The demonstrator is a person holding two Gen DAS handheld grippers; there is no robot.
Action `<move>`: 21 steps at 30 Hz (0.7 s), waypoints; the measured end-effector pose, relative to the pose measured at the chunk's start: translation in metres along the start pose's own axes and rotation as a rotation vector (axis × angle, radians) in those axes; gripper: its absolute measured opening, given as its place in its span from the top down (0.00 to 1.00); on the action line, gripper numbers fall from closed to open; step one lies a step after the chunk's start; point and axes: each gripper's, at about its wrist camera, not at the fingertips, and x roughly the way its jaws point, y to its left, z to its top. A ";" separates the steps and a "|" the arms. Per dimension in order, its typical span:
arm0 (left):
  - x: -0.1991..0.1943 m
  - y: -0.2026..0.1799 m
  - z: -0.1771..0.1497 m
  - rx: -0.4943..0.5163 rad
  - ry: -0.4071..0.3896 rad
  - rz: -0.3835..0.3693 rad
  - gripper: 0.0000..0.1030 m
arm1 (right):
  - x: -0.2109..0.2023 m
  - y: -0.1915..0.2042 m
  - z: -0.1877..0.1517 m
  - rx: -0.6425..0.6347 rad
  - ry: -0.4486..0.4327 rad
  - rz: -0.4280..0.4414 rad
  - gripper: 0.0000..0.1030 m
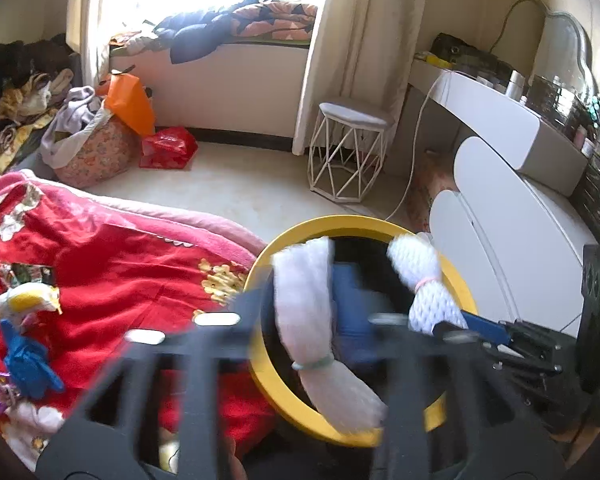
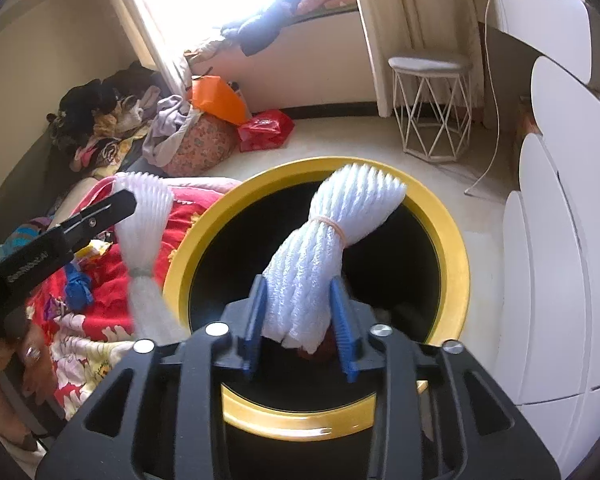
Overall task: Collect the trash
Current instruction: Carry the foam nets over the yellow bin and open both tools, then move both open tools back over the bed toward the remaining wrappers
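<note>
A bin with a yellow rim and a black inside stands beside the bed. Over its mouth, my right gripper has its blue pads against both sides of a white foam net bundle tied with a pink band. My left gripper is blurred at the bin's left rim. A second foam net bundle, tied with a green band, hangs loose between its spread jaws. A blue wrapper and a yellow-white wrapper lie on the red blanket.
A white wire stool stands on the floor beyond the bin, and white cabinets stand to its right. A red bag, an orange bag and heaped clothes lie at the far left. A hand holds the left gripper.
</note>
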 end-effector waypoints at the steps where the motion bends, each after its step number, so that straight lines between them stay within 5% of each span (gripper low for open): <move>1: -0.003 0.003 -0.001 -0.010 -0.008 0.004 0.37 | 0.000 0.000 0.000 -0.002 -0.005 -0.010 0.51; 6: -0.023 0.017 -0.009 -0.045 -0.030 0.018 0.12 | -0.003 0.006 -0.001 -0.013 -0.043 -0.037 0.38; 21: -0.096 0.068 -0.026 -0.121 -0.169 0.131 0.10 | -0.032 0.069 0.004 -0.140 -0.171 0.039 0.29</move>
